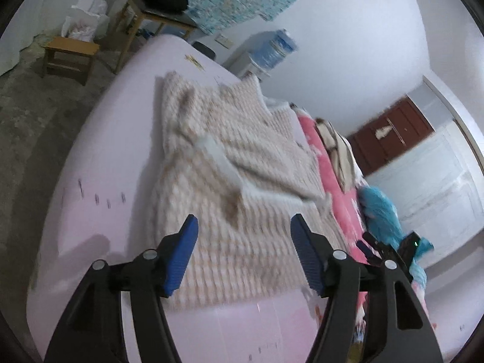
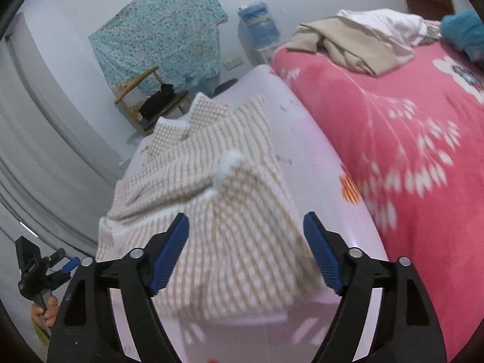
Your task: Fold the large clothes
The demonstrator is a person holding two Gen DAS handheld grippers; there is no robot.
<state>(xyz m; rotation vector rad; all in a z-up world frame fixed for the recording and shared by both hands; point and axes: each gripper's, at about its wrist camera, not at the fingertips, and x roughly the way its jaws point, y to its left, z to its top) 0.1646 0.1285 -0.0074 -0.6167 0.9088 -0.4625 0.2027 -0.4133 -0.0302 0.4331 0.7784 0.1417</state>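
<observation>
A beige-and-white checked knit garment (image 1: 230, 163) lies spread on the pale pink sheet (image 1: 99, 157), with sleeves folded over its body and white fuzzy cuffs on top. It also shows in the right wrist view (image 2: 217, 199). My left gripper (image 1: 243, 236) is open and empty, above the garment's near part. My right gripper (image 2: 246, 236) is open and empty, above the garment's near edge. The right gripper also shows at the right of the left wrist view (image 1: 390, 251), and the left gripper at the lower left of the right wrist view (image 2: 60, 264).
A pink flowered blanket (image 2: 408, 139) covers the bed beside the garment, with a heap of beige and white clothes (image 2: 357, 39) and a teal fuzzy item (image 1: 381, 211) on it. A wooden stool (image 1: 69, 54), a chair (image 2: 151, 99) and a water dispenser (image 1: 272, 51) stand beyond the bed.
</observation>
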